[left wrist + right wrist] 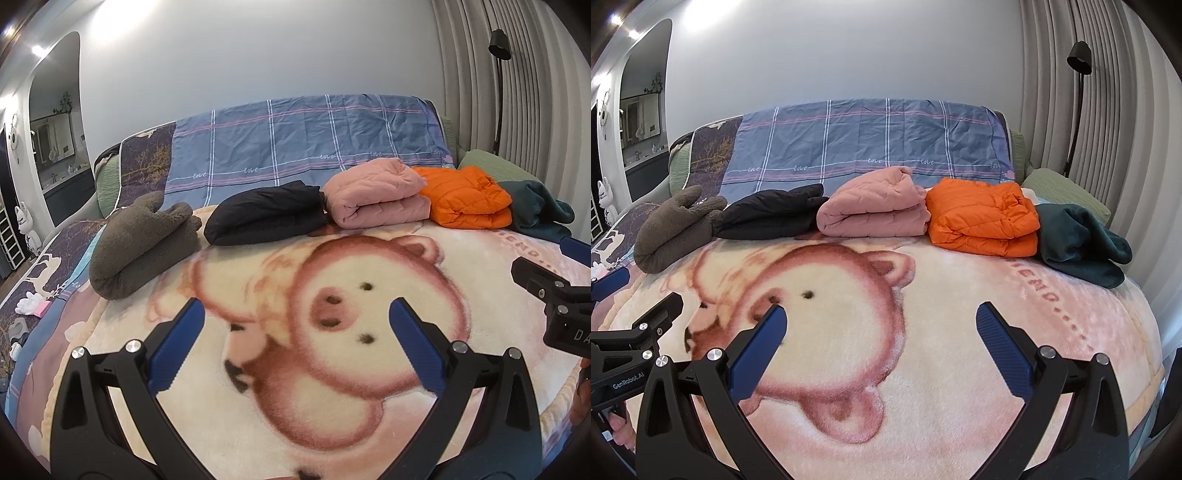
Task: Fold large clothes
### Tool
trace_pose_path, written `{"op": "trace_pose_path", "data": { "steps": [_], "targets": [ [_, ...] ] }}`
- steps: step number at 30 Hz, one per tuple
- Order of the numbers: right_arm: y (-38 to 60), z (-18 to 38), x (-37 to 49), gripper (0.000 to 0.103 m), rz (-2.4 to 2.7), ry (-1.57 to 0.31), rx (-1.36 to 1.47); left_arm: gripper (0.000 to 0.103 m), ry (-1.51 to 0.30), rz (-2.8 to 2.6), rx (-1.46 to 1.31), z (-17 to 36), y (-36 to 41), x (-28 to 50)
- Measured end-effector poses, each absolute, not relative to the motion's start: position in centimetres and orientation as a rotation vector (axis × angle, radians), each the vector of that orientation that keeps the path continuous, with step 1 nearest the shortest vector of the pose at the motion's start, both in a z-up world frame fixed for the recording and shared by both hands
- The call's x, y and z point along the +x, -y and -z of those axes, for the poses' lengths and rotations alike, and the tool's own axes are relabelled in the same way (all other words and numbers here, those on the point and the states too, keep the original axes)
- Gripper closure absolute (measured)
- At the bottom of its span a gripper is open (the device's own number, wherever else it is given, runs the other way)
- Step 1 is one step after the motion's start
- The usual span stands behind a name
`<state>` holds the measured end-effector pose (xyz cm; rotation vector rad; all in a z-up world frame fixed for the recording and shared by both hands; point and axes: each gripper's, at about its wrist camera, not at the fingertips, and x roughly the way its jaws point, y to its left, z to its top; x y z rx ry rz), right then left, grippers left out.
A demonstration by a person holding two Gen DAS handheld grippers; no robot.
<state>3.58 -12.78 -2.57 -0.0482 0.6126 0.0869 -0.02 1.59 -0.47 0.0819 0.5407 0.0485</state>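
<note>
While both the left gripper (295,314) and right gripper (881,319) hang apart and empty, the far-right teal garment (1082,243) looks soft and limp; grasp its near edge

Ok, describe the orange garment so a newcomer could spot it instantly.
Look along the row of folded clothes at the far edge of the bear blanket. The orange puffer jacket sits between the pink quilted bundle and the dark teal fleece, the only bright, shiny, ribbed one.

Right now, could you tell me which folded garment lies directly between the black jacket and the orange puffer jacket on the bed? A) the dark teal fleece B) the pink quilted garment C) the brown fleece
B: the pink quilted garment sits between the black jacket and the orange puffer jacket.
</note>
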Motion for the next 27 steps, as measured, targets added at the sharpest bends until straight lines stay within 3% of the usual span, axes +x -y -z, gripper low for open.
{"op": "trace_pose_path", "data": {
  "steps": [27],
  "targets": [
    [12.72,2.59,3.53,0.001,-0.087,-0.615,-0.044,0.002,-0.542,-0.044,0.086,0.60,-1.11,-0.22]
  ]
}}
